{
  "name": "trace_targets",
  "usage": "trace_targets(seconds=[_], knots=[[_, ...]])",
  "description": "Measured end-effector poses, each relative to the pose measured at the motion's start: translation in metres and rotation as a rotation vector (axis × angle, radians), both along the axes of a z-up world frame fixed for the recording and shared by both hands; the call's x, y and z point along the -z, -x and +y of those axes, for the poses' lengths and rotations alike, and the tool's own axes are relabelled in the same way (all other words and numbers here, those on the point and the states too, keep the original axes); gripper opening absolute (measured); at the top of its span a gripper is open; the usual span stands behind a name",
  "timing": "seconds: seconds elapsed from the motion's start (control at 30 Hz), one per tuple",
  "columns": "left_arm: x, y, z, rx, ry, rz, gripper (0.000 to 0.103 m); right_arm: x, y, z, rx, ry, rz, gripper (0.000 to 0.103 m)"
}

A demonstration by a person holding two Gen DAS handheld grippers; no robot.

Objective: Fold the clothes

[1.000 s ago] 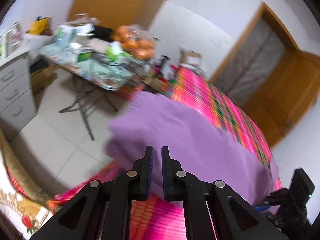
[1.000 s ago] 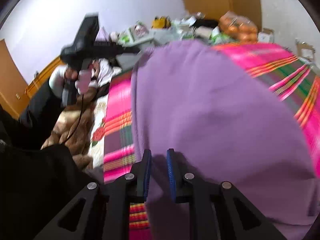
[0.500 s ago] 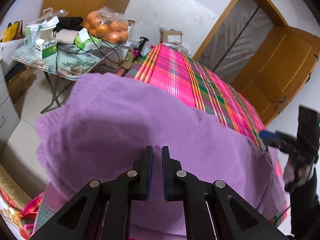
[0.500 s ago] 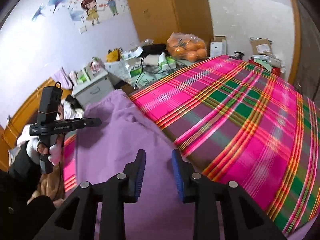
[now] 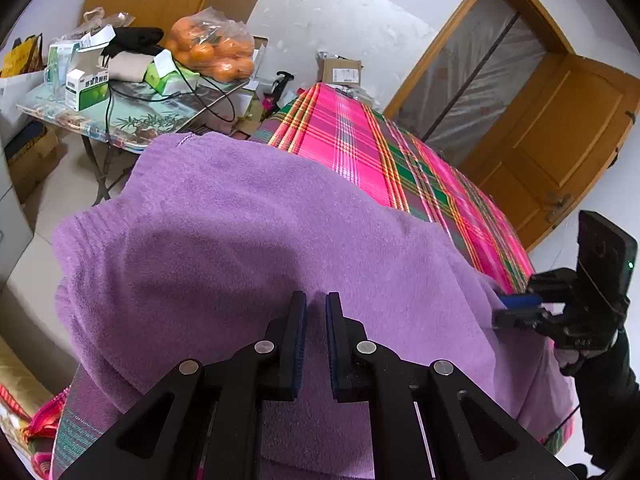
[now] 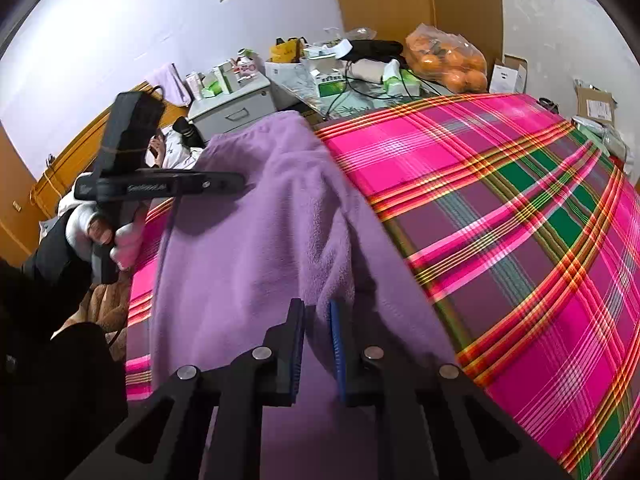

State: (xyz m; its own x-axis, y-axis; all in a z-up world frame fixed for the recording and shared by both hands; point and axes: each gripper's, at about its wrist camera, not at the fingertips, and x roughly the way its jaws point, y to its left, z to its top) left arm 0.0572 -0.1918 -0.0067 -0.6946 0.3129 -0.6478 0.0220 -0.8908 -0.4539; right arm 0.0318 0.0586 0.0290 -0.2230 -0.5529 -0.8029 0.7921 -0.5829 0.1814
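Observation:
A purple fleece garment lies spread over the near end of a bed with a pink plaid sheet. My left gripper hovers over the garment's middle, its fingers close together with nothing between them; the right wrist view shows the left gripper casting a shadow on the cloth. My right gripper is shut on a raised fold of the purple garment near its edge by the plaid sheet. In the left wrist view the right gripper bites the garment's right edge.
Beyond the bed's corner stands a folding table crowded with boxes and a bag of oranges. A grey drawer cabinet sits beside it. An orange wooden door is behind the bed. Something brown and furry lies at the bed's left edge.
The right gripper, open half a second ago, has dropped lower and shut on a fold of the purple garment. The left gripper stays shut and has steadied over the cloth.

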Motion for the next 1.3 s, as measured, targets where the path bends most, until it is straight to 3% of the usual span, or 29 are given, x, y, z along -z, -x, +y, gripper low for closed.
trace_targets(seconds=[0.13,0.27,0.37,0.57,0.67,0.8,1.13,1.2,1.3], knots=[[0.000,-0.001,0.000,-0.002,0.003,0.003,0.010,0.003,-0.015,-0.001,-0.025,-0.001,-0.026,0.016],[0.000,-0.001,-0.001,-0.003,-0.005,0.005,0.010,0.011,-0.032,-0.015,-0.088,-0.036,-0.045,0.034],[0.001,-0.001,-0.003,-0.003,-0.014,0.006,0.010,0.002,-0.025,-0.011,-0.069,0.026,-0.075,0.035],[0.002,0.000,-0.005,-0.003,-0.035,0.010,0.010,-0.001,0.022,0.026,0.215,0.251,-0.242,0.035],[0.003,0.000,-0.006,-0.002,-0.043,0.012,0.010,0.020,0.040,0.035,0.337,0.261,-0.350,0.020],[0.003,0.001,-0.007,-0.001,-0.049,0.014,0.010,0.040,0.049,0.032,0.417,0.274,-0.454,0.017],[0.000,-0.001,0.003,0.001,0.028,0.017,0.010,0.033,0.045,0.011,0.499,0.178,-0.373,0.016],[-0.002,-0.001,0.006,0.002,0.057,0.017,0.010,0.031,0.043,0.009,0.505,0.157,-0.346,0.005],[-0.002,-0.002,0.008,0.003,0.075,0.018,0.010,0.021,0.044,0.018,0.510,0.204,-0.314,0.005]])
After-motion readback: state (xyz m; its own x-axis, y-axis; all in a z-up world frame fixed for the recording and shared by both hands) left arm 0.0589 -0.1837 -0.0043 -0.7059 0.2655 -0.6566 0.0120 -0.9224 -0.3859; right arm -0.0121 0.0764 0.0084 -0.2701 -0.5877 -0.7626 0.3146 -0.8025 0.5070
